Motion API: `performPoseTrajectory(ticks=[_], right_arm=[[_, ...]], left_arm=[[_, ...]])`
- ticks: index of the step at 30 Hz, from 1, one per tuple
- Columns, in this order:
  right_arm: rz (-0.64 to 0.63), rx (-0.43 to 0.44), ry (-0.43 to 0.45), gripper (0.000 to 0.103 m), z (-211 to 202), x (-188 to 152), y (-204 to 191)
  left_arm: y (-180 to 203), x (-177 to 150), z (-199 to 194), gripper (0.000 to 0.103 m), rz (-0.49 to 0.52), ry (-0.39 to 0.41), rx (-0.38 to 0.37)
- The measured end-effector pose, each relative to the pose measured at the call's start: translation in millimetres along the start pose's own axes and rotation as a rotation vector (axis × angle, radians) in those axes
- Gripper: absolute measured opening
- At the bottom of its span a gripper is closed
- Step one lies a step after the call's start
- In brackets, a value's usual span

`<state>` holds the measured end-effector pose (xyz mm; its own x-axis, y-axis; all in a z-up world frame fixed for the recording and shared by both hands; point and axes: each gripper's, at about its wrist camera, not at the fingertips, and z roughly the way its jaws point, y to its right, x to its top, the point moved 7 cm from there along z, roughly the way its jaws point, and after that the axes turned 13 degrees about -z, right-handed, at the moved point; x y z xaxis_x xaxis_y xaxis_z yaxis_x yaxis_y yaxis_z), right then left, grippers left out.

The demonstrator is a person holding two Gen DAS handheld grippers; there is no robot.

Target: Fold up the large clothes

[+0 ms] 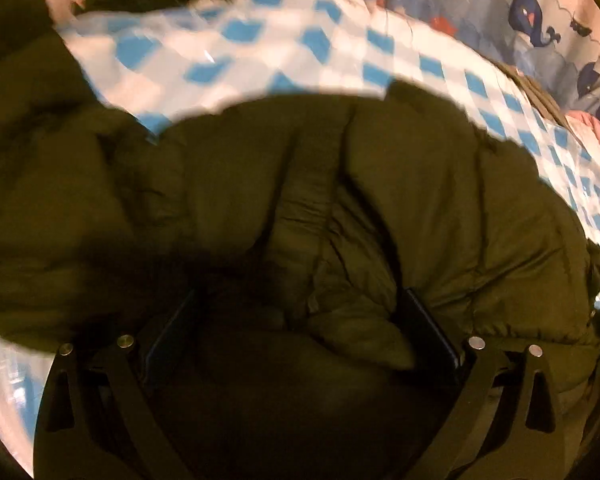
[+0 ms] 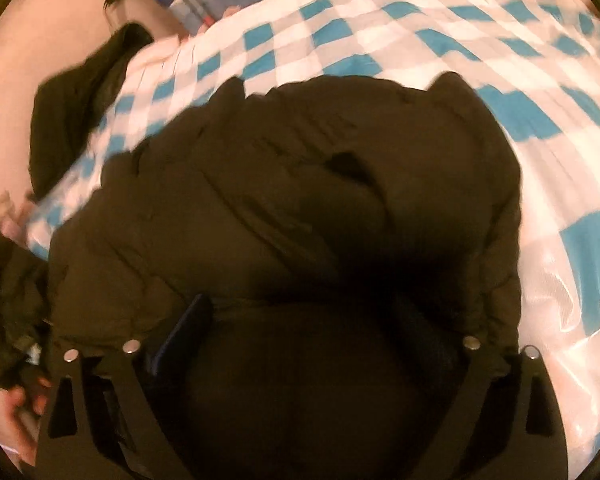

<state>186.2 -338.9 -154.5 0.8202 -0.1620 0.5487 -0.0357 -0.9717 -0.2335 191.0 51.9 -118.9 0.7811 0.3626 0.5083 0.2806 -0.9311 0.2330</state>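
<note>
While spread wide, right hand-held gripper (image 2: 304, 320), padded jacket (image 2: 300, 184) beneath.

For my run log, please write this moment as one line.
task: fold large clothes | item: dark green padded jacket on checked bed cover | right tool: open over jacket | left tool: open, fabric between fingers

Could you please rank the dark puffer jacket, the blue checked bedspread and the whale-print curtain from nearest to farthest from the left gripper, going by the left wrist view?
From the left gripper:
1. Dark puffer jacket: directly under and between the jaws.
2. Blue checked bedspread: beyond the jacket, spread beneath it.
3. Whale-print curtain: upper right, past the bedspread's far edge.
</note>
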Motion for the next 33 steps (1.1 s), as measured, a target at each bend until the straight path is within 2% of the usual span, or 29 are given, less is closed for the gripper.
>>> performPoseTrajectory(ticks=[2, 4, 6, 8, 10, 12, 14, 16, 17, 19, 21, 25, 27, 29, 31, 33], right_arm=[[-0.009, -0.002, -0.003, 0.096, 1.5, 0.9, 0.3], [0.014, -0.025, -0.042, 0.095, -4.7, 1.2, -0.5], [0.086, -0.007, 0.027, 0.096, -25.6, 8.8, -9.4], [0.059, 0.029, 0.100, 0.096, -49.5, 18.3, -40.8], [-0.020, 0.059, 0.105, 0.097, -61.2, 29.3, -78.7], [-0.142, 0.132, 0.130, 0.097, -80.2, 44.7, -140.5], [-0.267, 0.165, 0.155, 0.097, -99.1, 56.8, -197.3], [-0.365, 0.191, 0.170, 0.097, -107.9, 63.8, -246.3], [-0.416, 0.205, 0.164, 0.097, -110.2, 61.4, -274.9], [-0.443, 0.225, 0.133, 0.097, -105.6, 43.8, -299.5], [-0.445, 0.208, 0.135, 0.097, -99.6, 17.9, -296.9], [-0.300, 0.156, 0.107, 0.097, -58.9, -39.6, -242.2], [-0.187, 0.184, 0.077, 0.096, -34.2, -65.6, -212.5], [-0.172, 0.214, 0.117, 0.096, -31.1, -73.1, -207.2], [-0.176, 0.207, 0.120, 0.096, -31.2, -73.8, -208.4], [-0.192, 0.199, 0.119, 0.096, -29.3, -74.8, -210.8]], left_arm=[[-6.0, 0.7, -30.5, 0.096, -0.047, 0.070, -0.013], [-22.5, 2.1, -75.8, 0.096, -0.142, 0.159, -0.062], [-46.7, 3.5, -114.3, 0.096, -0.239, 0.222, -0.108], [-79.6, -1.5, -141.8, 0.096, -0.355, 0.283, -0.124], [-110.4, 1.6, -155.0, 0.096, -0.441, 0.296, -0.130], [-127.8, 11.7, -163.7, 0.096, -0.423, 0.312, -0.111], [-145.2, 20.0, -177.8, 0.096, -0.406, 0.352, -0.080], [-160.1, 29.1, -201.2, 0.096, -0.408, 0.411, -0.110], [-166.9, 38.4, -218.2, 0.096, -0.383, 0.447, -0.112], [-175.3, 58.0, -248.7, 0.096, -0.313, 0.536, -0.058], [-191.2, 89.6, -281.9, 0.096, -0.233, 0.628, -0.012], [-225.5, 147.8, -321.4, 0.096, -0.191, 0.663, -0.051], [-245.8, 184.5, -335.4, 0.096, -0.218, 0.644, -0.105], [-257.9, 211.6, -336.9, 0.096, -0.247, 0.607, -0.152], [-261.3, 232.3, -331.1, 0.096, -0.242, 0.588, -0.145], [-261.8, 247.6, -318.9, 0.096, -0.252, 0.531, -0.183]])
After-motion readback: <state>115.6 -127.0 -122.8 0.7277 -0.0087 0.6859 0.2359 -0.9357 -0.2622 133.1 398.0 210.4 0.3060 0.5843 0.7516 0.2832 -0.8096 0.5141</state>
